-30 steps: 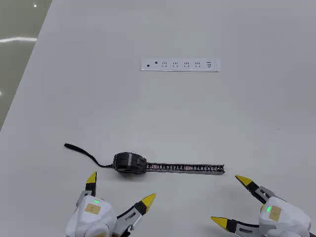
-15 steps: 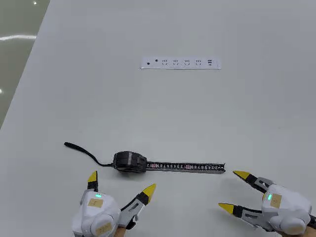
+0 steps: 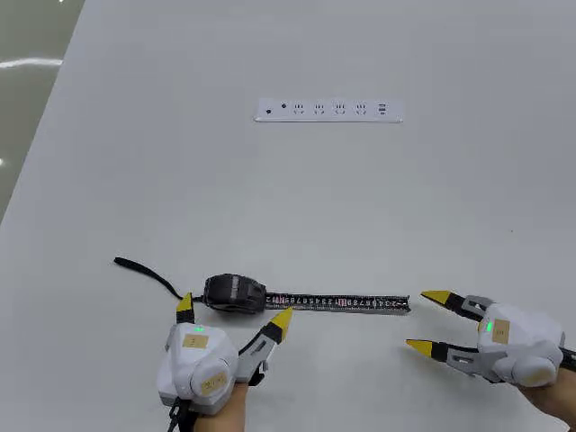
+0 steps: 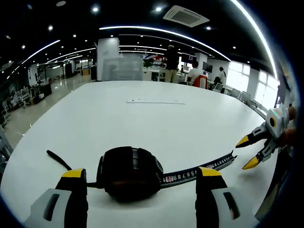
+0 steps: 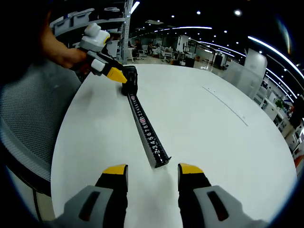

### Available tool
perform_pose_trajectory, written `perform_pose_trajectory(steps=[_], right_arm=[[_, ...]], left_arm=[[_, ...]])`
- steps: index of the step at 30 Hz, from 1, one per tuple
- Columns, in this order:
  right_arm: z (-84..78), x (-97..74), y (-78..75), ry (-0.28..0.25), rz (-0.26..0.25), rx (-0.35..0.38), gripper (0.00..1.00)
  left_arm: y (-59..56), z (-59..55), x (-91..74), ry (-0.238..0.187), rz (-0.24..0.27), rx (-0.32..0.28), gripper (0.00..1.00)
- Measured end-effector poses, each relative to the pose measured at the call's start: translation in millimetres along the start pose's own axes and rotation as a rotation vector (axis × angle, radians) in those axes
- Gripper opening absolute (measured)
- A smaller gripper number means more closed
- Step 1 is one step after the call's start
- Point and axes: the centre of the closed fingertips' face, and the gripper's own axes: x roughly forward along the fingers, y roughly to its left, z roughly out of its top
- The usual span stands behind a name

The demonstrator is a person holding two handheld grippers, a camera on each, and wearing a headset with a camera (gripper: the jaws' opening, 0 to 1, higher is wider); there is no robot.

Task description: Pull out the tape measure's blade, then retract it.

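The black tape measure (image 3: pixel 235 293) is laid on the white table (image 3: pixel 270 198), with its blade (image 3: pixel 337 303) extended toward the right gripper (image 3: pixel 427 320), whose jaws are held apart just short of the blade's tip. The left gripper (image 3: pixel 234 309) is held with jaws spread wide, the case just ahead between them. A power strip (image 3: pixel 328 111) is seen farther back.

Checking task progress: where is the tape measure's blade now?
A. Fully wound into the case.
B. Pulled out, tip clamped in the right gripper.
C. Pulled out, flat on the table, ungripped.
C: the blade lies extended on the table, its tip apart from the open right gripper.
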Motion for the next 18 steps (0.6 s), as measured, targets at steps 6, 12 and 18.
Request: perform_pose_trajectory(steps=[6,12,18], right_arm=[[-1.4,7.0,-5.9,0.008,0.057,-0.041,0.35],[-2.3,16.3,-5.6,0.022,0.110,-0.078,0.27],[-2.4,22.4,-7.6,0.029,0.143,-0.073,0.20]], left_arm=[[4.0,-1.3,8.1,0.012,0.018,-0.012,0.90],[4.1,-5.0,15.2,0.027,0.019,-0.015,0.87],[4.2,-6.1,18.7,0.035,0.009,-0.030,0.82]])
